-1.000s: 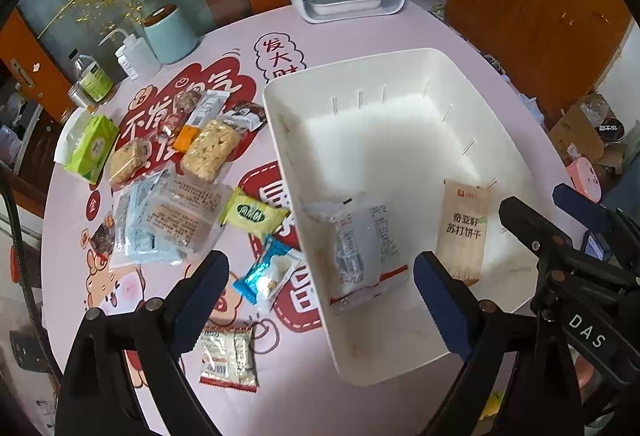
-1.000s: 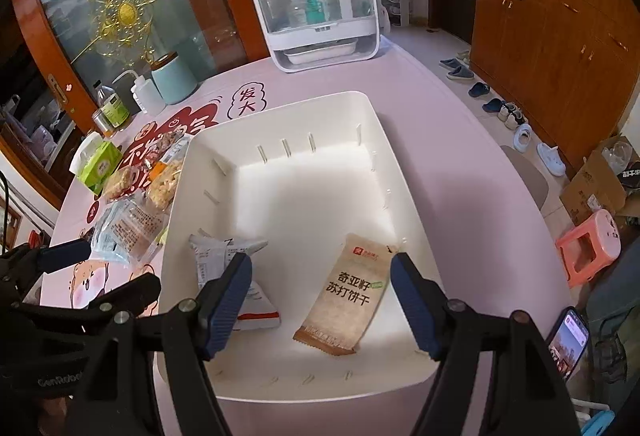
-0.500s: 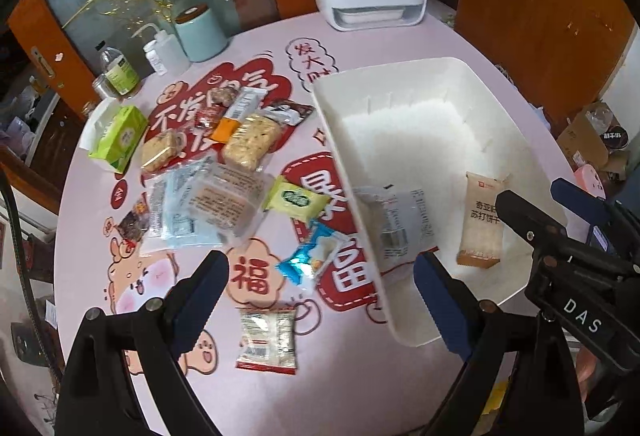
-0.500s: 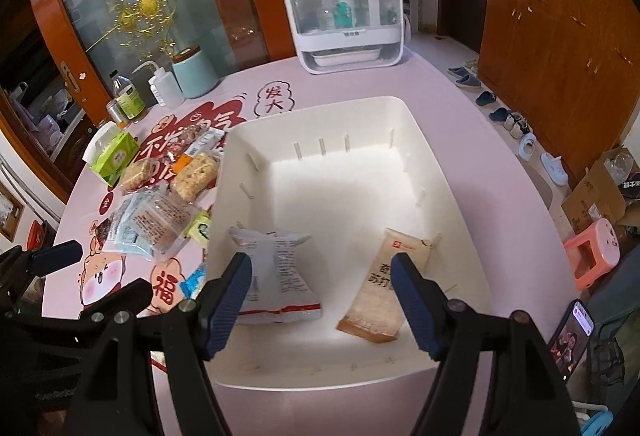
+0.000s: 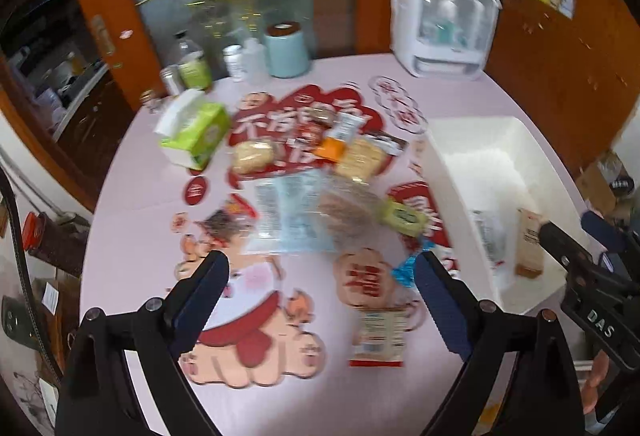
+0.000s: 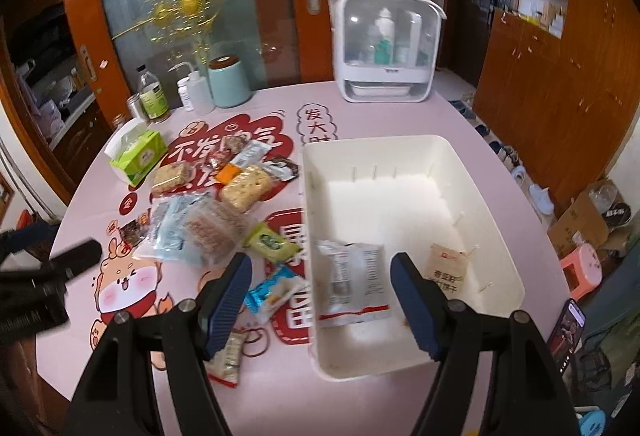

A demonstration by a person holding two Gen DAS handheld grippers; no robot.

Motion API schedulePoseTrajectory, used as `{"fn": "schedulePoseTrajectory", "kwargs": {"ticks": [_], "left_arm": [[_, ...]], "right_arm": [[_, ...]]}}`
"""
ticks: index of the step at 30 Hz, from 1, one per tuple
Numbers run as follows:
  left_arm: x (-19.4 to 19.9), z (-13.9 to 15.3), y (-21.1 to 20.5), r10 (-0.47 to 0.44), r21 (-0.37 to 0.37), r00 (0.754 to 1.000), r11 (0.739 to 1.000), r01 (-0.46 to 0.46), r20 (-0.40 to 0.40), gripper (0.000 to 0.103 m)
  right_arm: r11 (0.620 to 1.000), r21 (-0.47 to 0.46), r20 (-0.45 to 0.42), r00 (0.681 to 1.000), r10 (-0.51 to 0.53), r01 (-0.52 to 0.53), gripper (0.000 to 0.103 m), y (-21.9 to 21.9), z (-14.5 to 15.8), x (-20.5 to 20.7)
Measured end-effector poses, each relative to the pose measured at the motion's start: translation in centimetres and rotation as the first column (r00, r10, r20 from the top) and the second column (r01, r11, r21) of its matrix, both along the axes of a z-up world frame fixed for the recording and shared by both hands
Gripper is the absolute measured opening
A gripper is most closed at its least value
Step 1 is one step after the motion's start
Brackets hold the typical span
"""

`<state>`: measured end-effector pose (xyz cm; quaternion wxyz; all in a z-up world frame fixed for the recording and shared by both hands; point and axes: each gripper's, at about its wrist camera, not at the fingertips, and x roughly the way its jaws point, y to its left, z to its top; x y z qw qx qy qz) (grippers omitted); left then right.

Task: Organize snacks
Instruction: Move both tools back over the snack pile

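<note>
A white bin (image 6: pixel 500 236) stands on the pink table, at the right edge (image 5: pixel 440 164) in the left wrist view. Inside it lie a white-and-red packet (image 6: pixel 352 280) and a brown cracker packet (image 6: pixel 446 272). Loose snacks are spread left of the bin: clear bags (image 6: pixel 192 232), a yellow-green packet (image 6: pixel 272 242), a blue packet (image 6: pixel 272 290) and a red-edged packet (image 5: pixel 378 336). My left gripper (image 5: pixel 320 268) hovers open above the table's printed cartoon, holding nothing. My right gripper (image 6: pixel 322 268) is open and empty over the bin's near left corner.
A green tissue box (image 6: pixel 138 158), a teal canister (image 6: pixel 228 82), bottles (image 6: pixel 152 96) and a white cabinet with a clear door (image 6: pixel 384 48) stand along the far side. A phone (image 6: pixel 566 324) and a pink stool (image 6: pixel 582 268) are beyond the right edge.
Both grippers have drawn back, risen and swung left away from the bin, so more of the snack pile shows. Both stayed open and empty. The packets in the bin have not moved.
</note>
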<state>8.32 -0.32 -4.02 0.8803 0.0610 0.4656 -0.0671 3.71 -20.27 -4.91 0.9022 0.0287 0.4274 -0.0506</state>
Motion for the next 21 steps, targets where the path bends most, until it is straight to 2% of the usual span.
{"fn": "schedulePoseTrajectory", "kwargs": {"ticks": [6,13,18,21], "left_arm": [[0.7,0.2,8.5,0.078,-0.019,0.996,0.997,-0.078,0.036,0.093],[1.2,-1.4,15.8,0.135,-0.004,0.991,0.991,-0.135,0.025,0.093],[1.9,-3.6,18.5,0.143,0.022,0.990,0.989,-0.143,-0.006,0.093],[2.9,-5.2,18.9,0.124,0.065,0.992,0.990,-0.123,-0.015,0.093]], "right_arm": [[0.999,-0.041,-0.004,1.000,0.002,-0.002,0.073,4.8,0.2,-0.6],[1.000,-0.001,-0.036,0.999,-0.026,0.026,0.073,8.4,-1.3,-0.2],[0.999,0.034,-0.069,0.998,0.007,-0.005,0.073,10.4,-3.0,1.2],[0.998,0.030,-0.087,0.995,0.058,-0.056,0.073,11.4,-4.2,3.0]]}}
